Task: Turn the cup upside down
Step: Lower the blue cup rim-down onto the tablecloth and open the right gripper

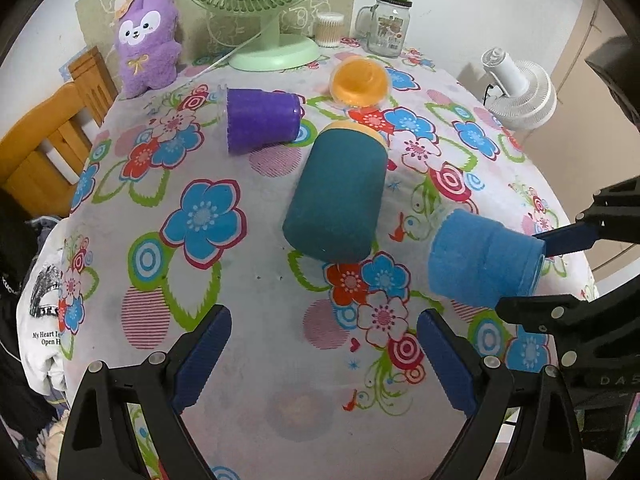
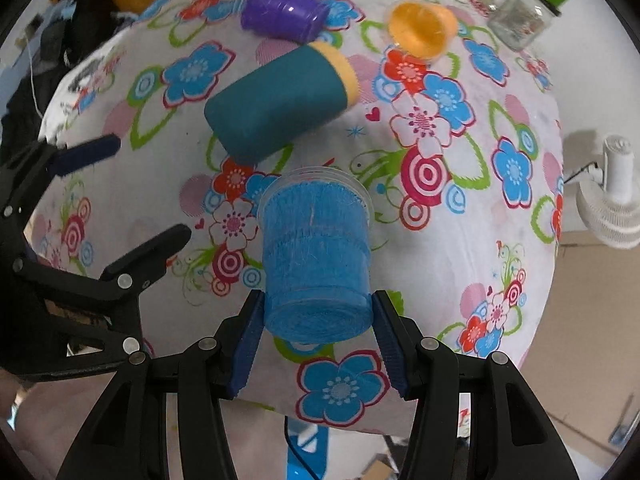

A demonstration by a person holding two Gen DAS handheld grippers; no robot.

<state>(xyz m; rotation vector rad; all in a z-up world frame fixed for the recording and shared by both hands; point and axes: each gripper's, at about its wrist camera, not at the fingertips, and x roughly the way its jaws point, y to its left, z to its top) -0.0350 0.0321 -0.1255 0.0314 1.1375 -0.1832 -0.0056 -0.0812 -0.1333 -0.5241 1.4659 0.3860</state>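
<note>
A light blue cup (image 2: pixel 316 256) is held at its base between the pads of my right gripper (image 2: pixel 318 326), tilted with its clear rim pointing away over the table. It also shows in the left wrist view (image 1: pixel 482 258) at the right, with the right gripper (image 1: pixel 536 272) around it. My left gripper (image 1: pixel 324 344) is open and empty above the floral tablecloth (image 1: pixel 224 320). It shows at the left in the right wrist view (image 2: pixel 136 192). A teal cup (image 1: pixel 338 196) with a yellow rim, a purple cup (image 1: pixel 262 120) and an orange cup (image 1: pixel 360 82) lie on their sides.
At the table's back stand a green fan (image 1: pixel 264 16), a purple plush toy (image 1: pixel 148 40), a glass jar with a green lid (image 1: pixel 388 24) and a cotton swab tub (image 1: pixel 330 29). A wooden chair (image 1: pixel 52 140) is at the left. A white fan (image 1: pixel 520 88) is beyond the right edge.
</note>
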